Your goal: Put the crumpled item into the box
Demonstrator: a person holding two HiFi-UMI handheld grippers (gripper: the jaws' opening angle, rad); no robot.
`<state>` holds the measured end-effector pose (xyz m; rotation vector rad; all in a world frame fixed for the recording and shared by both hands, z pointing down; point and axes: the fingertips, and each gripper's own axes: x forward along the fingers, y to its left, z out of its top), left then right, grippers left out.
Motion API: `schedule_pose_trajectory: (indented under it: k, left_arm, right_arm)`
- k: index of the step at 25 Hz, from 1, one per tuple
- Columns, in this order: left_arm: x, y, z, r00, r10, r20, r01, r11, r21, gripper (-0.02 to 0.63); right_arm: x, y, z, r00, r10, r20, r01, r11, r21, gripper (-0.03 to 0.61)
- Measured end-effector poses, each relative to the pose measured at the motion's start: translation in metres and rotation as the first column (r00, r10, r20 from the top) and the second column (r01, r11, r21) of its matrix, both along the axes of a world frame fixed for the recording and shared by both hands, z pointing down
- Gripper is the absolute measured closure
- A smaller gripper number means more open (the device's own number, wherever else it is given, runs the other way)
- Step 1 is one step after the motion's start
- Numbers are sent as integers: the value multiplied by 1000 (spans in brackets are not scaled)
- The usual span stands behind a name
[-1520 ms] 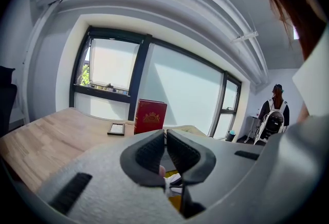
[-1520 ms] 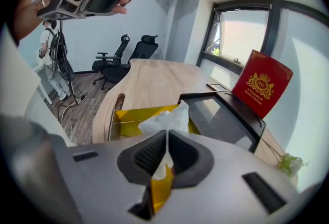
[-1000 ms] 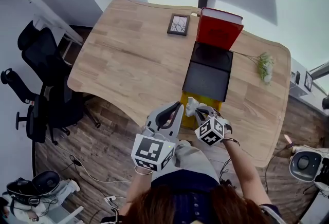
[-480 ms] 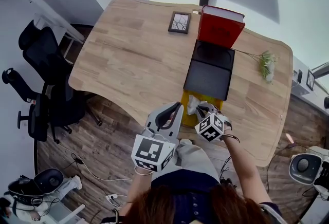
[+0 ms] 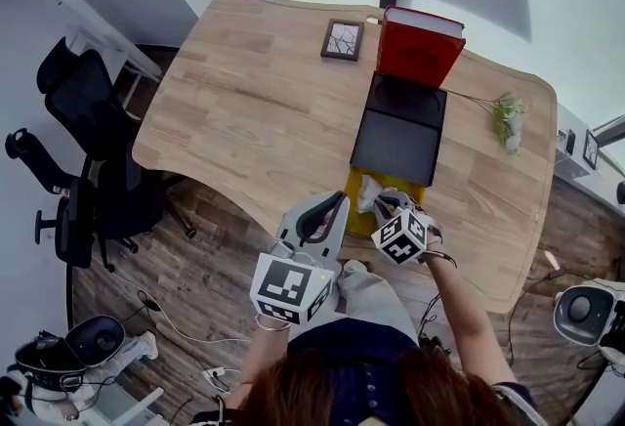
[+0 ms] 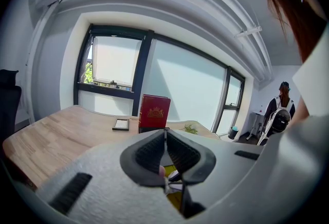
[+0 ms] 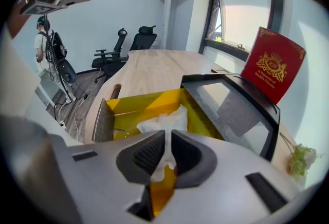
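- Dangling in the right gripper [image 7: 165,138], the crumpled white tissue [image 7: 163,119] is pinched between the jaws, which are closed on its lower end. The bunched-up rest of it pokes out past the tips.
- That tissue sits right over the open yellow box [image 7: 134,108], lower middle of the right gripper view. Can't tell if it's touching the bottom of the box.
- In the head view the yellow box [image 5: 353,211] is at the near edge of the wooden table [image 5: 254,111], just below centre, partly covered by the right gripper.
- Just behind the box is a flat black case [image 5: 398,136] with its red lid [image 5: 420,45] standing up at the far end.
- Left gripper [image 6: 165,133] is off to the left of the box, jaws pressed together with nothing between them.
- Also on the table: a small picture frame [image 5: 341,38] left of the red lid, and a sprig of flowers [image 5: 505,121] at the right.
- Black office chair [image 5: 78,150] at the left edge of the frame.
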<state>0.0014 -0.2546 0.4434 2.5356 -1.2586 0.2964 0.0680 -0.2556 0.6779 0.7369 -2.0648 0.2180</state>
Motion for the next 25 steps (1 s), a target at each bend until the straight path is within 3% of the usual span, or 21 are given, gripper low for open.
schedule_pose_trajectory:
  k: [12,25]
  left_arm:
    - [2,13,-10,999,35,4,-36,999,23,578]
    - [-3,31,-22,997,74,0,-74,995,63,578]
  right_arm:
    - [-1,4,-19,999,35,19,-36,998,43,545]
    - [2,11,-64,983,162,87,-172,978,122,545]
